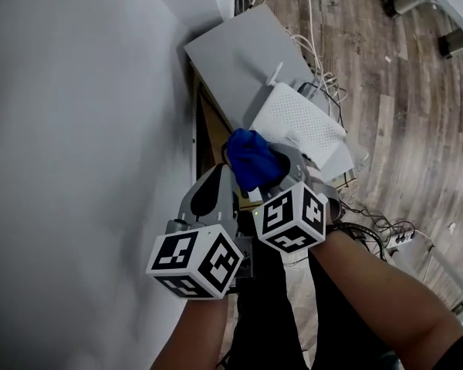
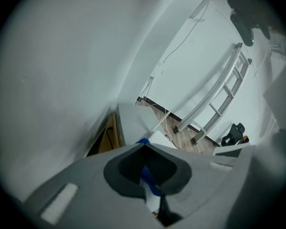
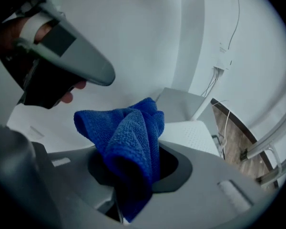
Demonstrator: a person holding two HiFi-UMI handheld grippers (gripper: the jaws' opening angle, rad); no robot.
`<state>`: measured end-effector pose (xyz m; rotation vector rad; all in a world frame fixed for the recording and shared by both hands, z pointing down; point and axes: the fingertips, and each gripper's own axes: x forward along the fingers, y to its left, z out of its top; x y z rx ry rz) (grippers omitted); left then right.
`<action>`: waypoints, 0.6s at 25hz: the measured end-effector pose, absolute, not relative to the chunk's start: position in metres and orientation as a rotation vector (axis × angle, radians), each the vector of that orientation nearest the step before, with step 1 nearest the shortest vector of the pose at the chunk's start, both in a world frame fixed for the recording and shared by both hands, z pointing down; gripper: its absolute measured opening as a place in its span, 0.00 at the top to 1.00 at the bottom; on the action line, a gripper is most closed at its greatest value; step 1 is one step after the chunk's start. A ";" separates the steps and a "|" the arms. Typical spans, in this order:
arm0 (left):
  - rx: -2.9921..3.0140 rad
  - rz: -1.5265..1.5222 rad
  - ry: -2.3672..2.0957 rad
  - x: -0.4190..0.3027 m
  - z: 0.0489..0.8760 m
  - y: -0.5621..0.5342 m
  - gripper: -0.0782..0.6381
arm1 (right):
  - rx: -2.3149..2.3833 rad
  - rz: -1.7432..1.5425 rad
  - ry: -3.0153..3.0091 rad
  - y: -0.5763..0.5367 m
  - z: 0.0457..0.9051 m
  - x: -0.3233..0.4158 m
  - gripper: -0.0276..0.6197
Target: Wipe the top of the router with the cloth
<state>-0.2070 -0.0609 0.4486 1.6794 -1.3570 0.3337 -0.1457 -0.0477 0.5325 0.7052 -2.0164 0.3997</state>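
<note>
White wall [image 1: 77,91] fills the left half of the head view. Wood-plank floor [image 1: 417,106] takes the right side.
Grey flat panel [image 1: 239,56] at upper centre, one edge against the wall.
White router [image 1: 297,122] just right of centre, lying at the panel's lower right edge. Perforated top faces up. Its antenna [image 1: 272,75] sticks out toward the upper left, over the panel.
Both grippers are low centre with their marker cubes toward the camera. A bare forearm [image 1: 378,291] runs to the lower right.
Left gripper [image 2: 144,149]: jaws together, nothing clamped. Only a sliver of blue and white shows past them. In the head view it sits just left of the cloth.
Right gripper [image 1: 272,168]: jaws clamped on the blue cloth [image 1: 251,159], which bunches up out of the tips.
The cloth is at frame centre, right at the router's lower left corner. Can't tell if it's touching the router.
White cables [image 1: 312,29] trail over the floor above the router. Power strip [image 1: 405,237] is on the floor at lower right.
</note>
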 end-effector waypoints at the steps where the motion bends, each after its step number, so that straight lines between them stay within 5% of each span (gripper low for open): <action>1: 1.684 0.344 -1.347 -0.204 0.450 -0.059 0.89 | 0.704 0.420 -2.002 -0.038 0.536 -0.141 0.73; 15: 1.757 0.477 -1.192 -0.108 0.465 -0.038 0.89 | 0.841 0.597 -1.934 0.010 0.532 -0.032 0.73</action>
